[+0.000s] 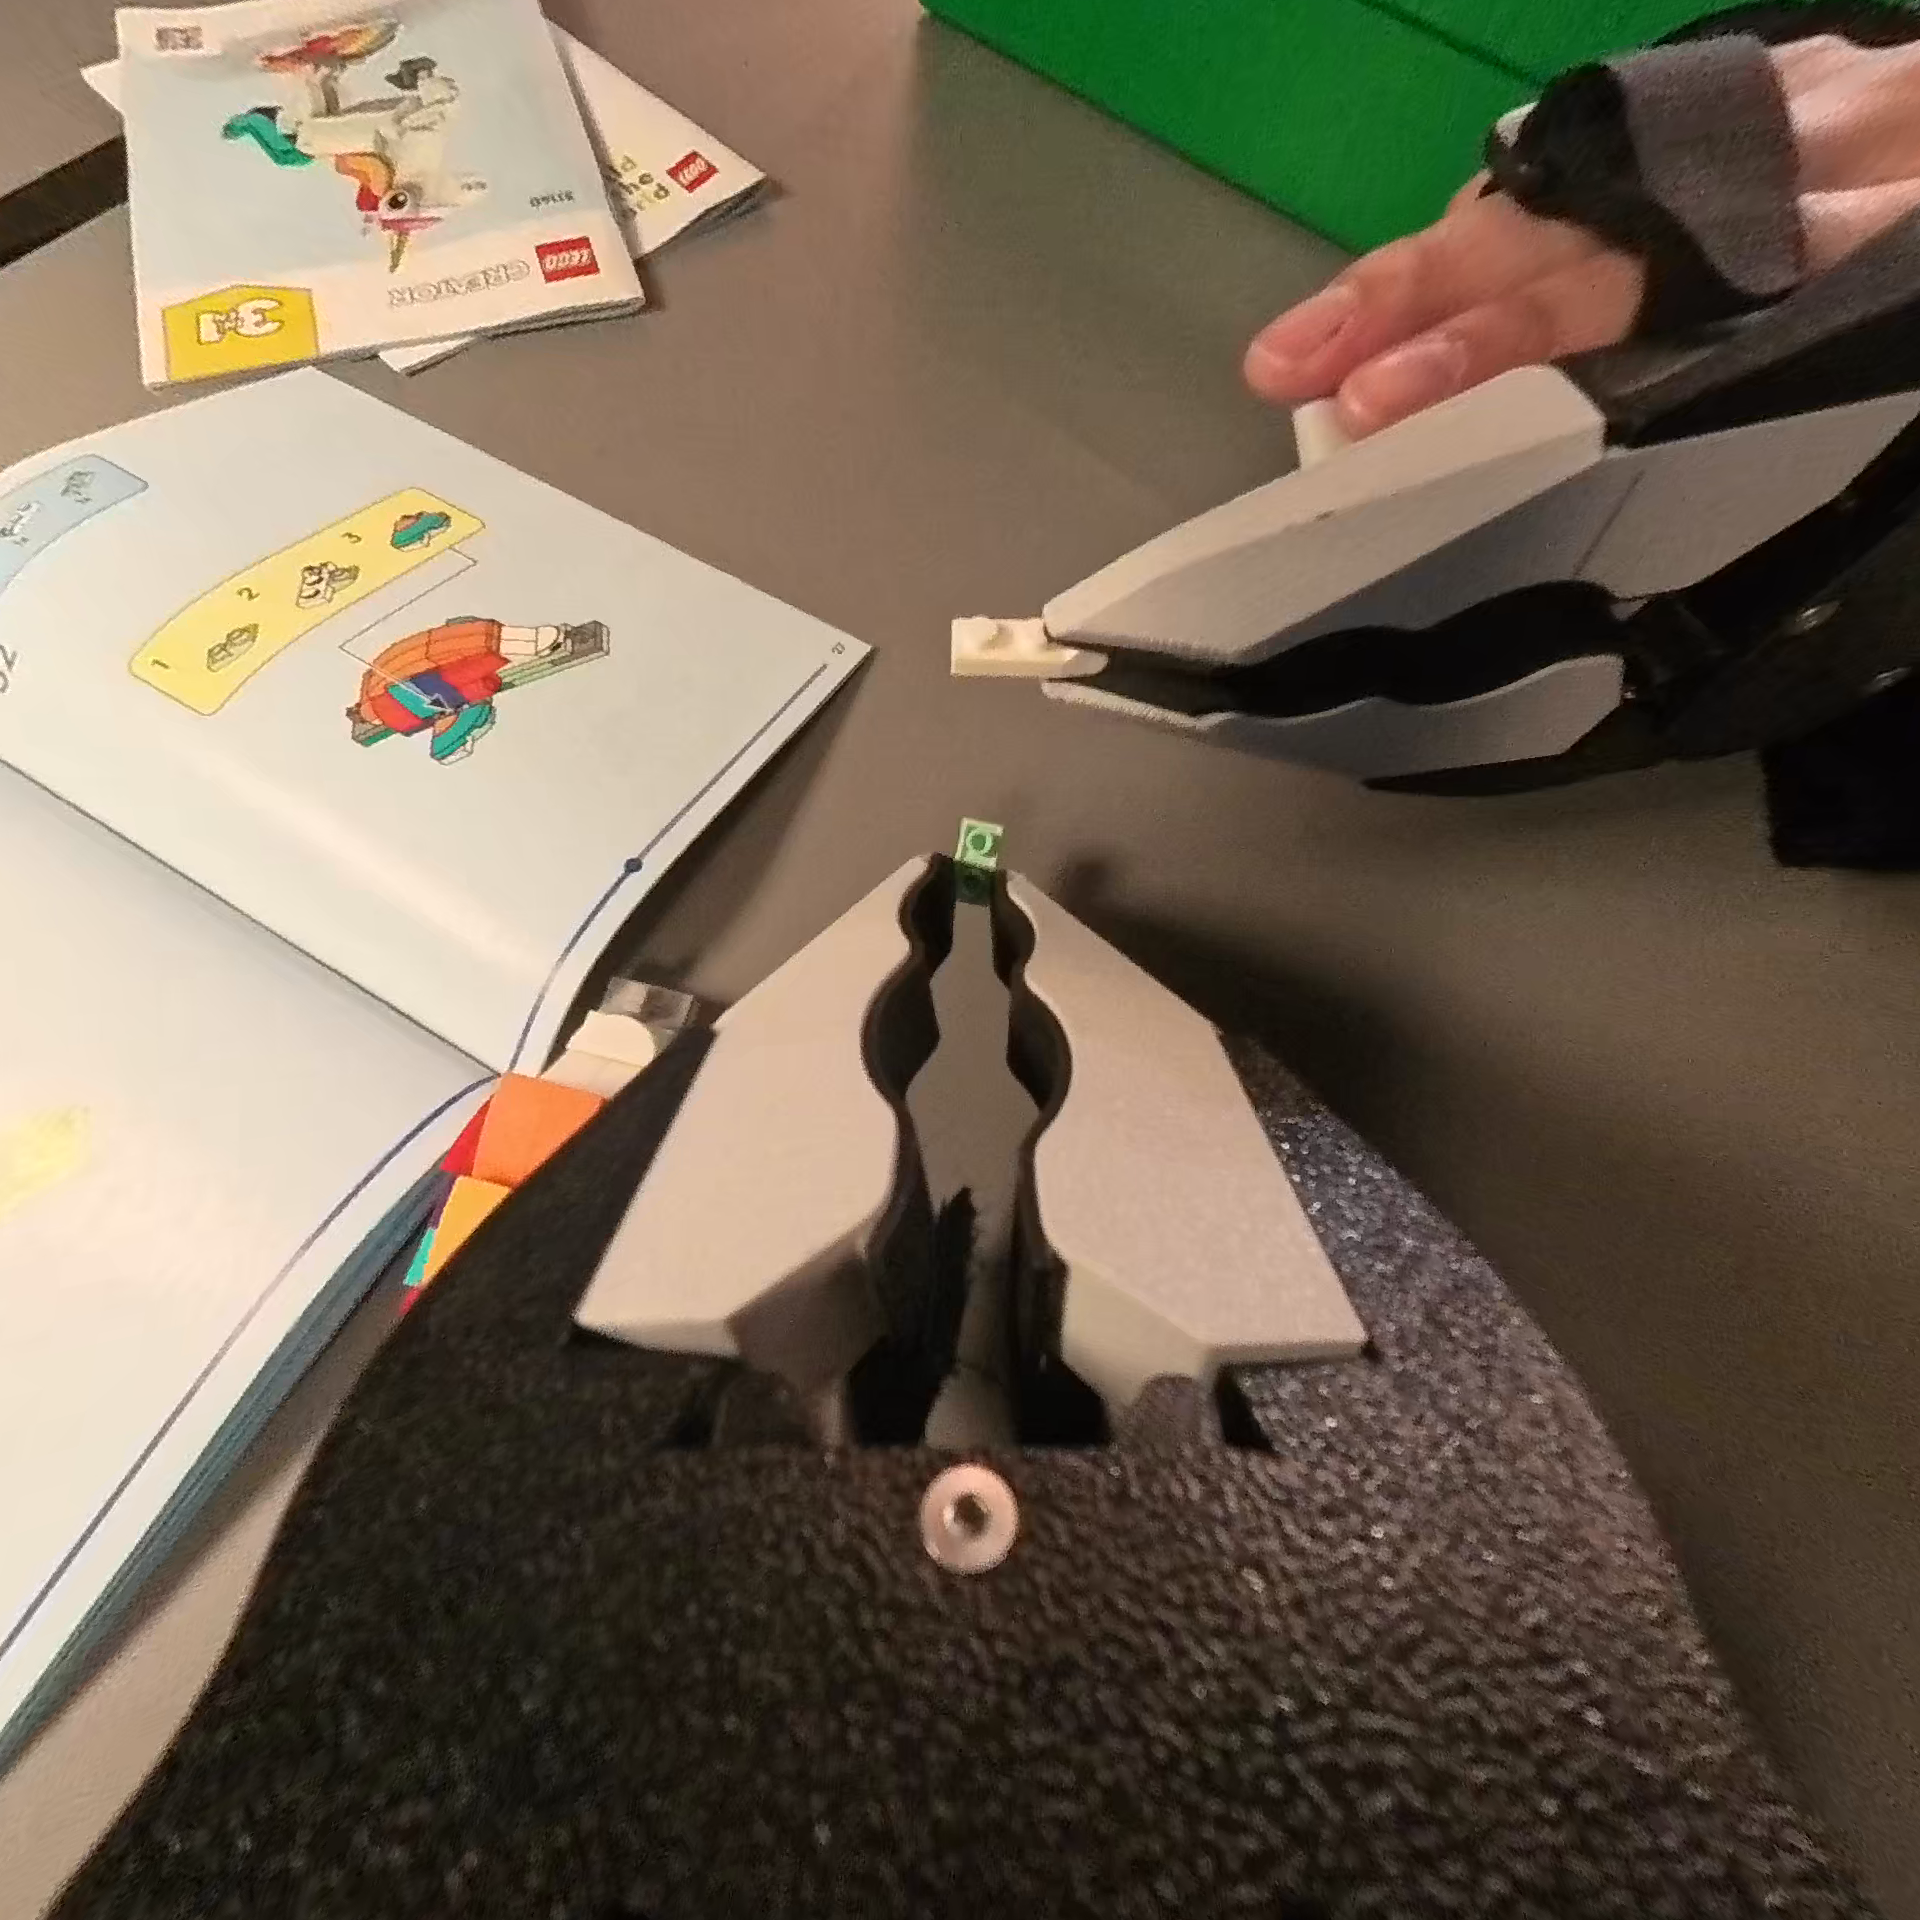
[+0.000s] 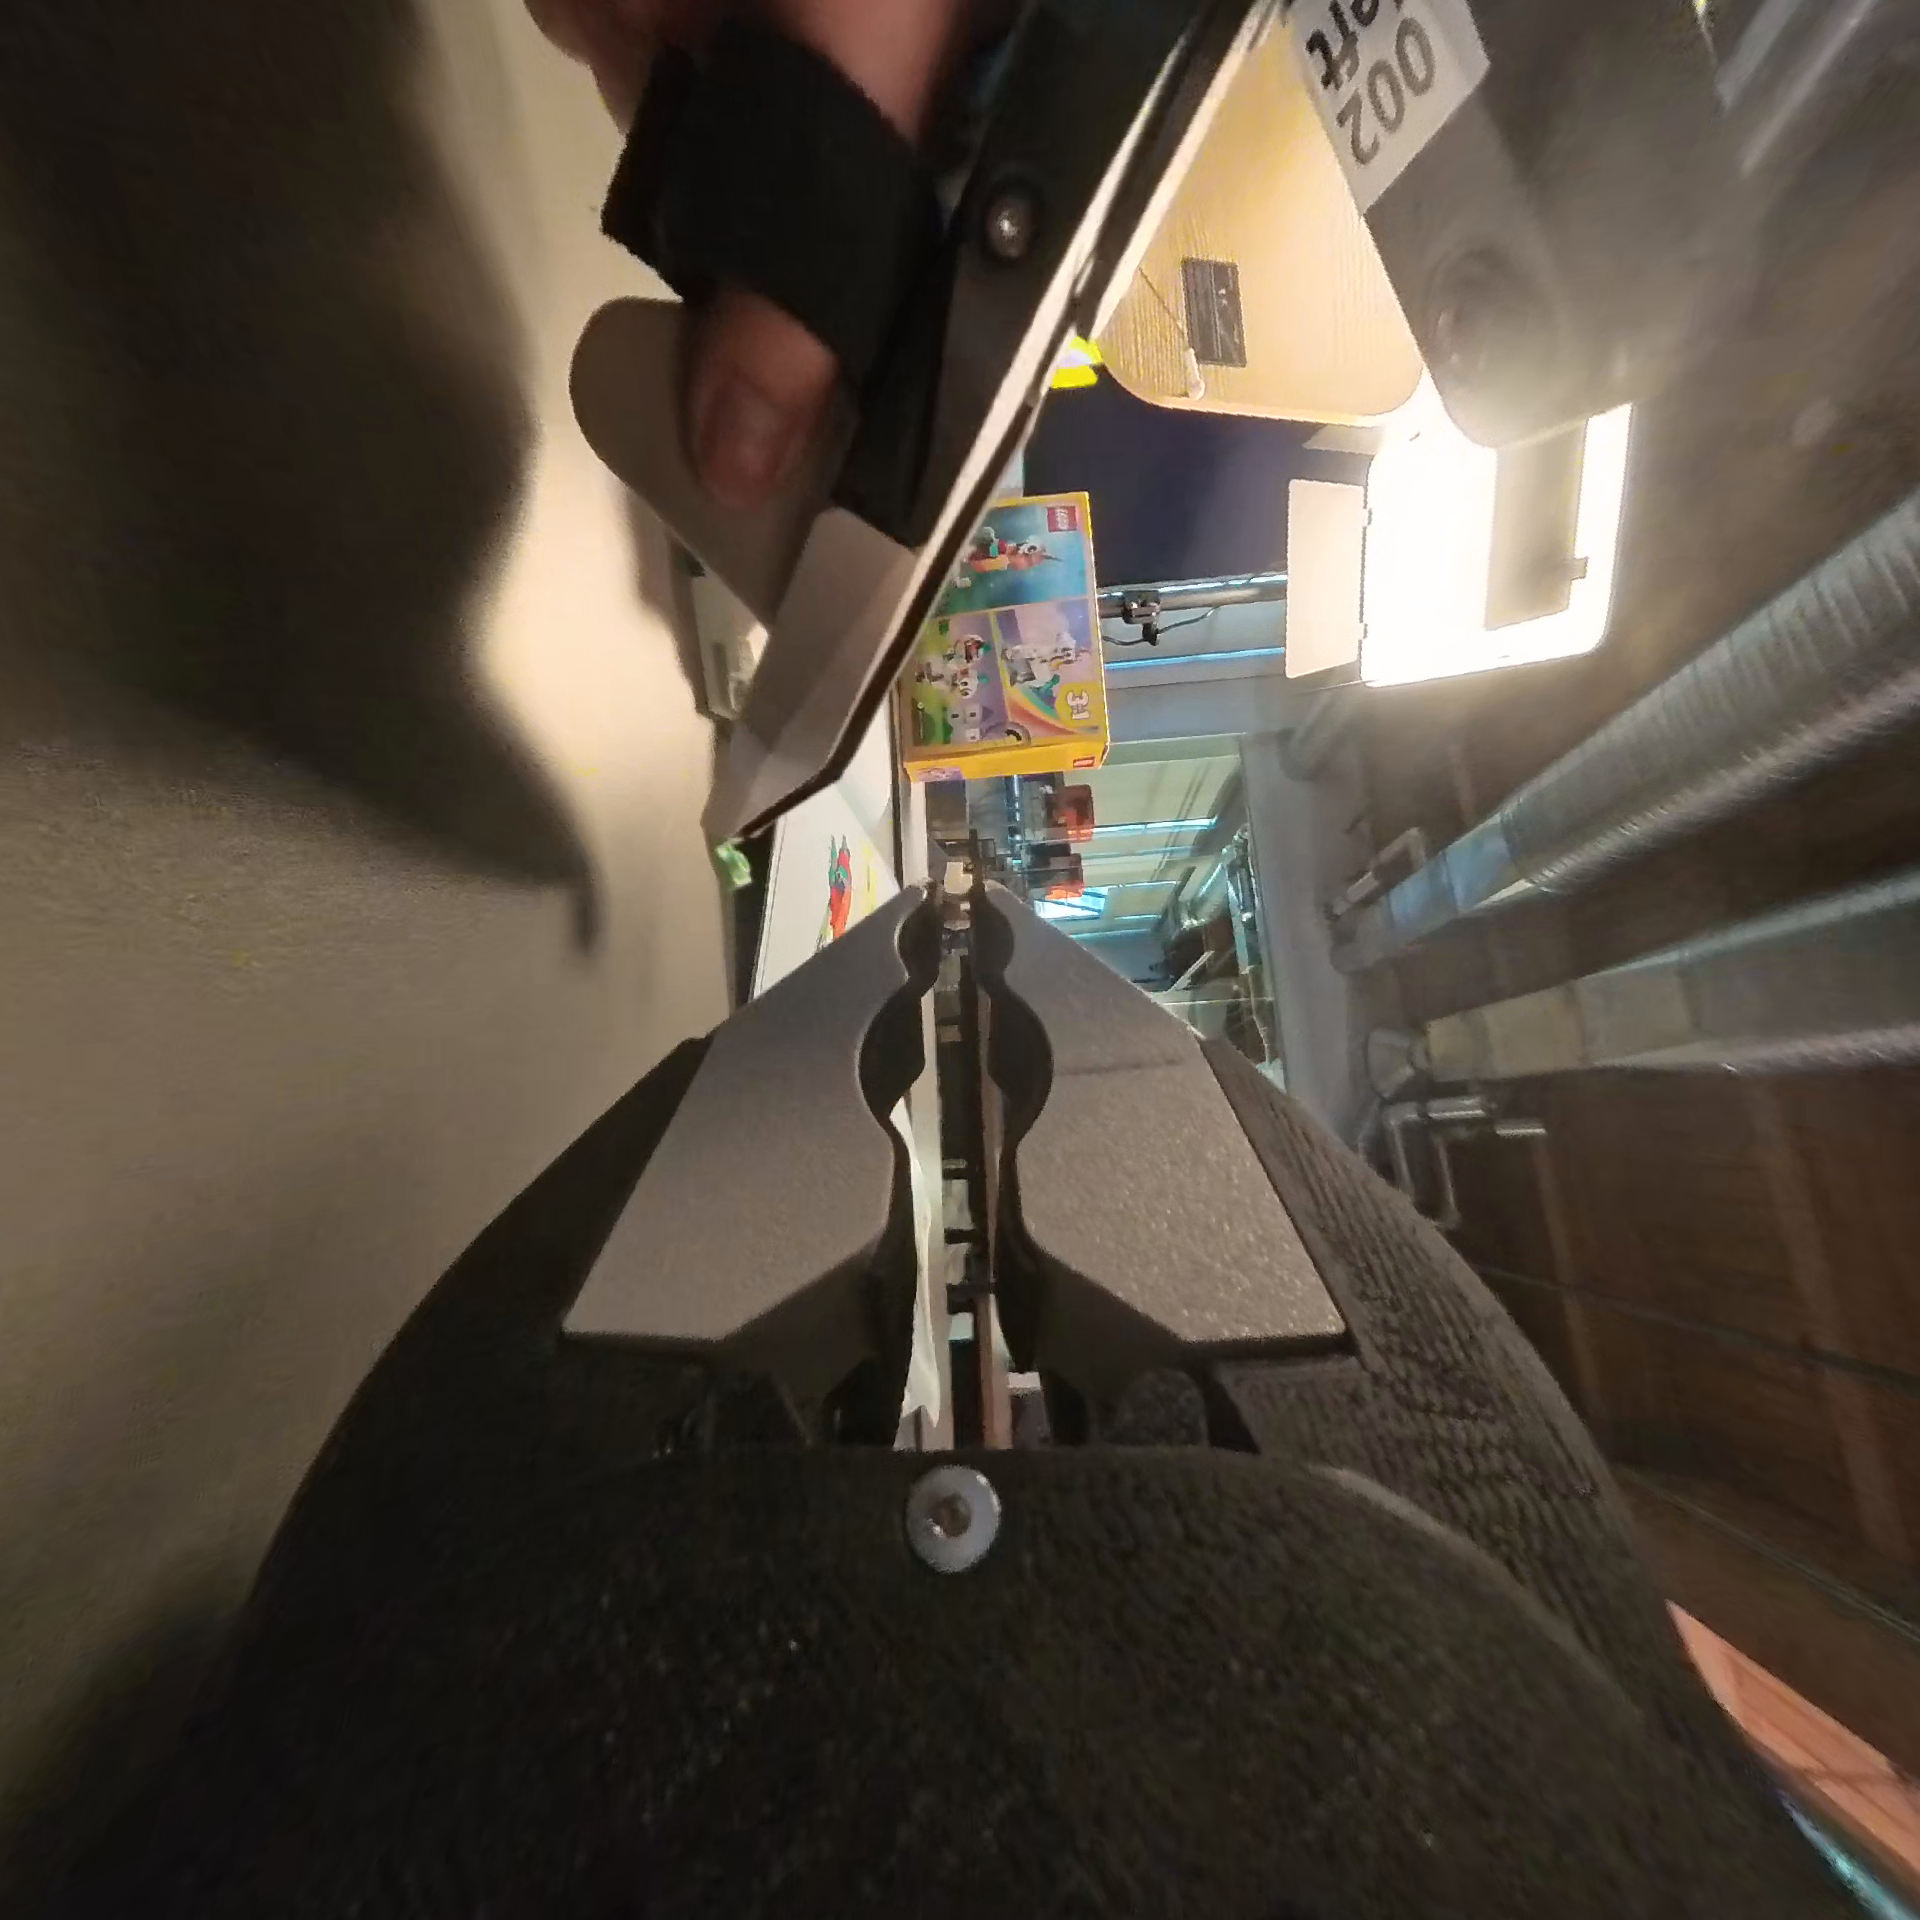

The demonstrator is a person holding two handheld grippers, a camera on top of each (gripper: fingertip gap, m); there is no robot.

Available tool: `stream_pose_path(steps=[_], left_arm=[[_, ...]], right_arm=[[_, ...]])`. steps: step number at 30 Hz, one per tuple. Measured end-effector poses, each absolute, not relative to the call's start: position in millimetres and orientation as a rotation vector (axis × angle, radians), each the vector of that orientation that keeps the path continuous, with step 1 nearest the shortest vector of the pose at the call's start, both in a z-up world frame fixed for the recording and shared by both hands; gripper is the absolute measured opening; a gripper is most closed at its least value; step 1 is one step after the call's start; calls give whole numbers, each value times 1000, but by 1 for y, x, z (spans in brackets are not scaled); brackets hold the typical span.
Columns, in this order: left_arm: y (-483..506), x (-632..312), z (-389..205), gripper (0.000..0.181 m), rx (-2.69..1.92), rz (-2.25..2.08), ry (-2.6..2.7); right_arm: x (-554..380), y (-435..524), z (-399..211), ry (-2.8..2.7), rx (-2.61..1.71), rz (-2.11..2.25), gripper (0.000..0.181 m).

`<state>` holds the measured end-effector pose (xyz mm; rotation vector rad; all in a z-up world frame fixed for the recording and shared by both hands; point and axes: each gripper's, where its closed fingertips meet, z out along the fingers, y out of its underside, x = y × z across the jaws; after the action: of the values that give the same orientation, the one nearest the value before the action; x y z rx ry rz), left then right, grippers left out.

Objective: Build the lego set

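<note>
Pinching a small green plate (image 1: pixel 981 844) at its very tips, your left gripper (image 1: pixel 977 883) hovers over the grey tabletop (image 1: pixel 1039 312). Your right gripper (image 1: pixel 1060 657) has its jaws pressed onto one end of a white plate (image 1: pixel 995 648), held level, near the green one but apart. An open instruction booklet (image 1: pixel 416 727) lies to the left, with a partly built colourful model (image 1: pixel 520 1132) at its edge.

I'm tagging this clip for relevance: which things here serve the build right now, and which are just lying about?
In use:
left gripper, shut on the green piece
right gripper, shut on the white plate
open instruction booklet
part-built model beside it

Lying about:
closed booklets
green box
set's box
</note>
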<state>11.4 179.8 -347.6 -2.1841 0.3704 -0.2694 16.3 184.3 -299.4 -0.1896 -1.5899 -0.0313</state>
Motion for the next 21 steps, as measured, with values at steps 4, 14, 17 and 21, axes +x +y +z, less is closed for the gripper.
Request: stream_pose_path(steps=[4,14,17,21], left_arm=[[178,1,-353,5,-2214,-149,430],[172,-2,-356,5,-2255,-146,468],[171,2,-353,5,-2242,-201,449],[172,10,-344,5,-2195,-332,393]], right_arm=[[16,184,-302,-1605,-192,-29,3],[13,175,-327,-1735,-186,-15,3],[13,173,-331,-1757,-169,-29,3],[13,172,-332,-1760,-165,-36,3]])
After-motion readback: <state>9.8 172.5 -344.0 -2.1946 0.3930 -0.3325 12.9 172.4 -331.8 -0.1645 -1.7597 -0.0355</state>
